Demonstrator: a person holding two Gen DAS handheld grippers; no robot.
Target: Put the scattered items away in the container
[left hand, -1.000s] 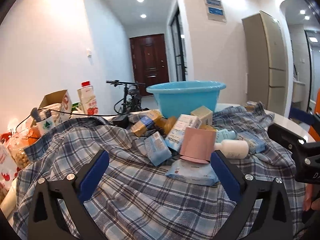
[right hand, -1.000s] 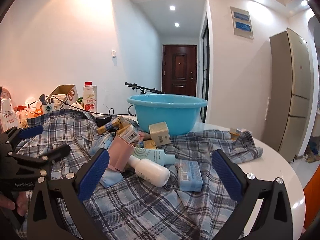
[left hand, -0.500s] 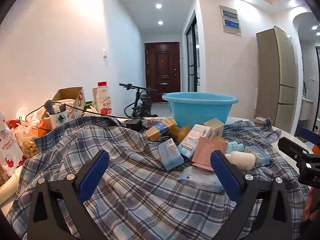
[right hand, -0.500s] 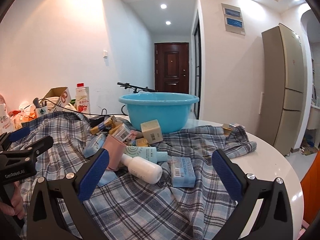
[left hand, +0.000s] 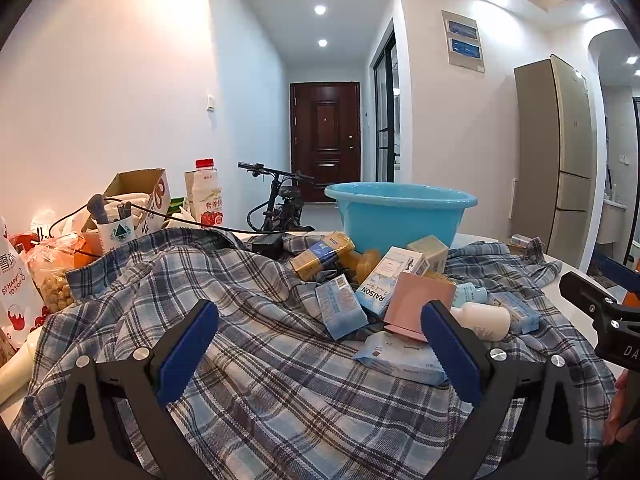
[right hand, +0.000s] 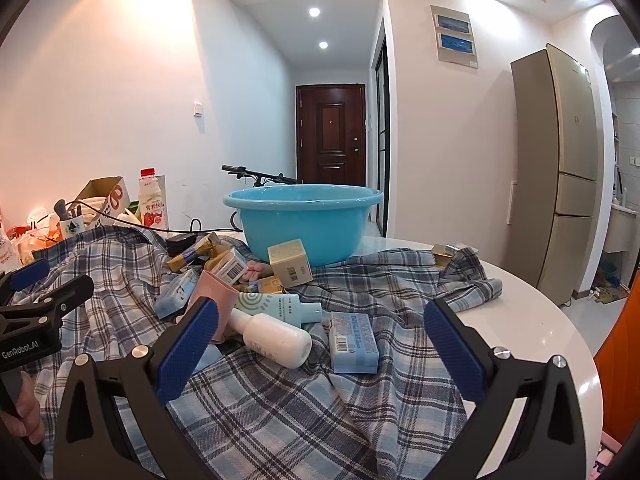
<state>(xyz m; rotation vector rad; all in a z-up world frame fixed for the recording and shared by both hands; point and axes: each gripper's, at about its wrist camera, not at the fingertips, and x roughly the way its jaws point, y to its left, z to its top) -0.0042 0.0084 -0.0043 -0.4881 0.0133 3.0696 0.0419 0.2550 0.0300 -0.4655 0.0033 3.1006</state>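
Two hand-held grippers are hovering over a round white table (right hand: pixel 532 312) draped with a plaid shirt (right hand: pixel 280 400), both spread wide and carrying nothing. The scattered items are lying heaped at the middle of the shirt, just in front of the blue basin (right hand: pixel 304 220) standing toward the table's far edge, which looks to be still without any of them. The right gripper (right hand: pixel 320 344) is facing the nearest pieces: a white bottle (right hand: pixel 276 334) lying on its side, its long axis running slantwise across the gap between the jaws, cap end toward the pink cup (right hand: pixel 214 292), with a blue soap pack (right hand: pixel 354 342) just beside it. The left gripper (left hand: pixel 320 344) is sitting farther to the left of the heap, so the right one seems better placed for the first pick.
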